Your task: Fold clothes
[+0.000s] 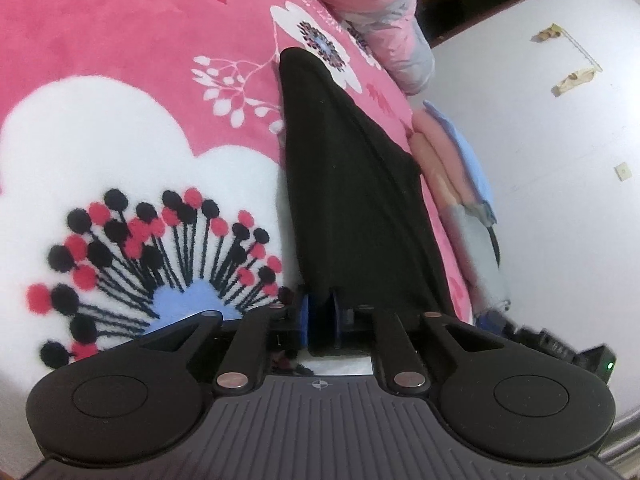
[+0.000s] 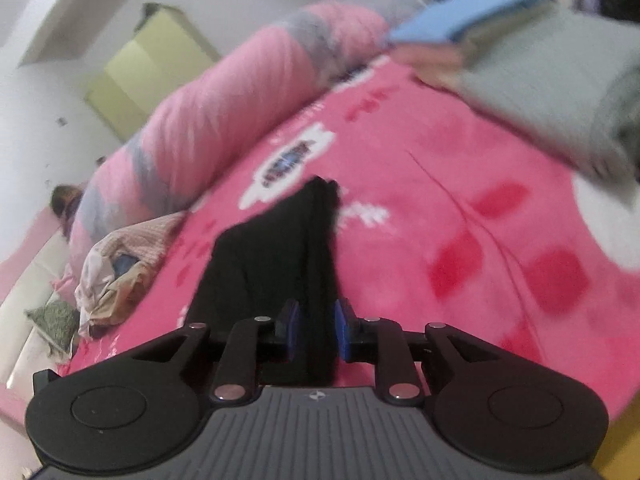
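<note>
Two handheld grippers each pinch an edge of a black garment (image 1: pixel 352 184) above a bed covered by a bright pink blanket (image 1: pixel 120 32) with large white flowers.

From the left wrist camera, the left gripper (image 1: pixel 320 312) has its blue-padded fingers (image 1: pixel 305 316) drawn close together on the near edge of the black cloth. The garment stretches away from the gripper in a long, narrowing strip that ends near a small white flower with a dark centre. To the right of the cloth, at the edge of the bed, sits a stack of folded clothes (image 1: pixel 460 168) in pale pink, blue and grey. A rolled pink and grey quilt (image 1: pixel 380 12) lies at the far end of the blanket, against a white wall (image 1: pixel 540 160).

From the right wrist camera, which is blurred, the right gripper (image 2: pixel 316 328) clamps a thick folded band of the same black garment between its blue pads (image 2: pixel 342 328). The cloth runs forward from the gripper and its far end meets the blanket. The folded stack appears at upper right, and the quilt runs along the left. A crumpled pile of light checked fabric (image 2: pixel 120 264) lies beside the quilt, near the blanket's left edge.
</note>
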`<state>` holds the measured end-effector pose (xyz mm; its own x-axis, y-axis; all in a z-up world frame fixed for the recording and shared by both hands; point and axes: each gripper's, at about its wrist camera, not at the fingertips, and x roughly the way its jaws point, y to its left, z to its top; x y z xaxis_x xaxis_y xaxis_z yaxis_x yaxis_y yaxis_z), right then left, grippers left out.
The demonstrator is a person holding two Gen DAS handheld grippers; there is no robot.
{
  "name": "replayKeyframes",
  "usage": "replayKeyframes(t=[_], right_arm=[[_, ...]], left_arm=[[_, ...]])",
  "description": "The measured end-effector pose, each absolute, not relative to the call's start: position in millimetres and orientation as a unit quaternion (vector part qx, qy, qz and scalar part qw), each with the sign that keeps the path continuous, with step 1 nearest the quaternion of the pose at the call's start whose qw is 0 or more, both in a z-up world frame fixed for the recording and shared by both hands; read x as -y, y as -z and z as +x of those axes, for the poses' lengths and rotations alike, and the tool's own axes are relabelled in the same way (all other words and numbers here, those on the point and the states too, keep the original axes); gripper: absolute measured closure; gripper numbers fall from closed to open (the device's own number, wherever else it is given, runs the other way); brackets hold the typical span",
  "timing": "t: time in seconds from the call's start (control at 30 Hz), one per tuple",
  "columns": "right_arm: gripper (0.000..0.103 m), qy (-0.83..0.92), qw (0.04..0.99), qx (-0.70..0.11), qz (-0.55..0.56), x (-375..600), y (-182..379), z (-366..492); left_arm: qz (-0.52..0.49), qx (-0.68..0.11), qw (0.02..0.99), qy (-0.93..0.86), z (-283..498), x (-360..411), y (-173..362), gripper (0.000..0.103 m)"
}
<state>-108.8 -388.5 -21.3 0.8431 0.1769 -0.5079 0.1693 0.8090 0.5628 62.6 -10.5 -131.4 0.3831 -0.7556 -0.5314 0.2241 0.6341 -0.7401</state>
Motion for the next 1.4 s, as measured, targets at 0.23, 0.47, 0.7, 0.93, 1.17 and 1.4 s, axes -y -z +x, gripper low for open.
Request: replayKeyframes(t=[0.23, 0.47, 0.7, 0.93, 1.17, 1.4], right_arm=[[0.082, -0.042, 0.922, -0.299, 0.243, 373, 31, -52], [0.082, -0.057, 0.913, -0.334, 0.227, 370, 45, -30], [0.082, -0.069, 0.912, -0.336, 0.225, 370, 43, -32], [0.094, -0.058, 0.922, -0.335, 0.184, 360, 43, -37], [0.103, -0.022, 0.927, -0.299, 0.224, 375, 41, -48], [0.103, -0.016, 0.913, -0.293, 0.283, 392, 64, -49]], left_arm=[[-0.256, -0.453, 0.795, 0.312, 58, 17, 130, 0.091], [-0.261, -0.457, 0.789, 0.318, 62, 15, 133, 0.091], [-0.250, -0.455, 0.792, 0.320, 62, 17, 132, 0.091], [-0.251, -0.456, 0.793, 0.318, 62, 18, 132, 0.091], [-0.237, -0.454, 0.798, 0.318, 61, 21, 129, 0.090], [-0.226, -0.452, 0.801, 0.321, 62, 22, 129, 0.090]])
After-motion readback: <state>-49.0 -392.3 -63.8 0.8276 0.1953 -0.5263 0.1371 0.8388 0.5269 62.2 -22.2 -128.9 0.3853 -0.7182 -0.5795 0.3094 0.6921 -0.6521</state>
